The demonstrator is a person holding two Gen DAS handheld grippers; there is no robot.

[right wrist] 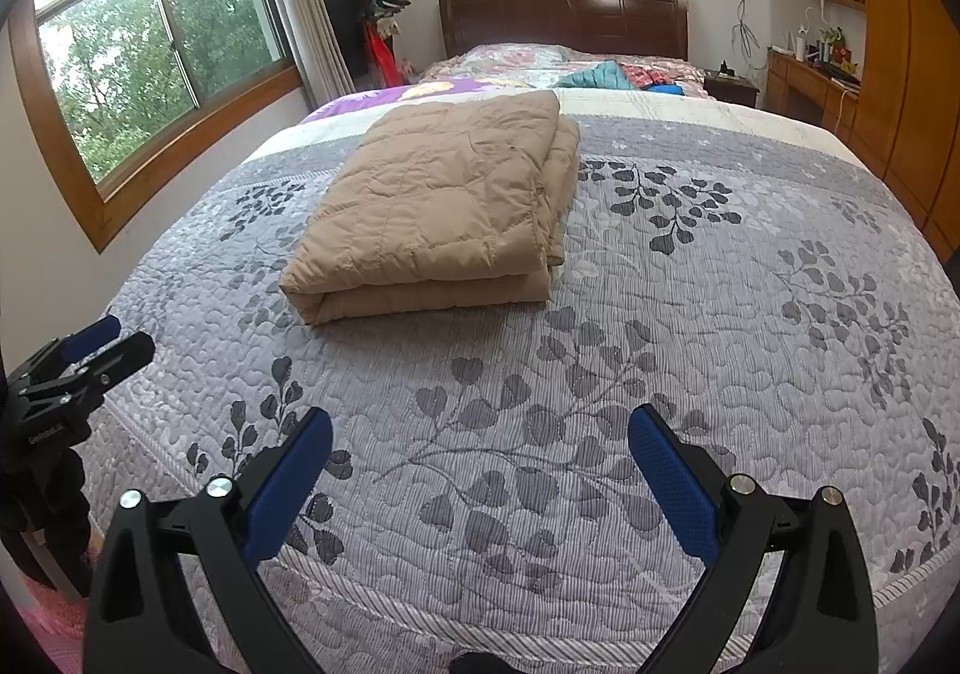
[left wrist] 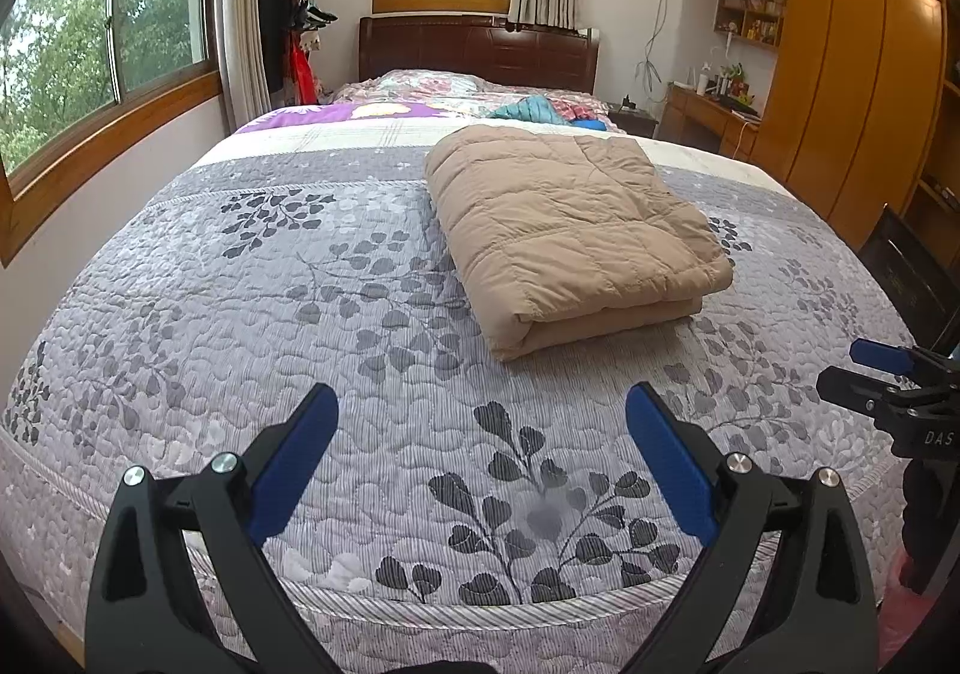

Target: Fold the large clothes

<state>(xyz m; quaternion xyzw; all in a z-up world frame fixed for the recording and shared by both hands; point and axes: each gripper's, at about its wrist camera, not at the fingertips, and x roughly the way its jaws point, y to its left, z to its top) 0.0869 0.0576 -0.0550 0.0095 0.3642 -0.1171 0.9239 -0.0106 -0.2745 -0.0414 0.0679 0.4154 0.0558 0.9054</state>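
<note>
both gripper sets [left wrist: 483, 404] [right wrist: 480, 428] open, tan quilt [left wrist: 570, 230] folded.

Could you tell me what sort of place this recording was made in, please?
A home bedroom, most likely: a bed with a dark wooden headboard, a coat stand hung with clothes by the window, and built-in wooden wardrobes beside a small desk.

Readable: "DAS" in pale letters on black body of right gripper [left wrist: 882, 374], cut off at frame edge. Small pale lettering on left gripper [right wrist: 102, 347], too blurred to read.
</note>
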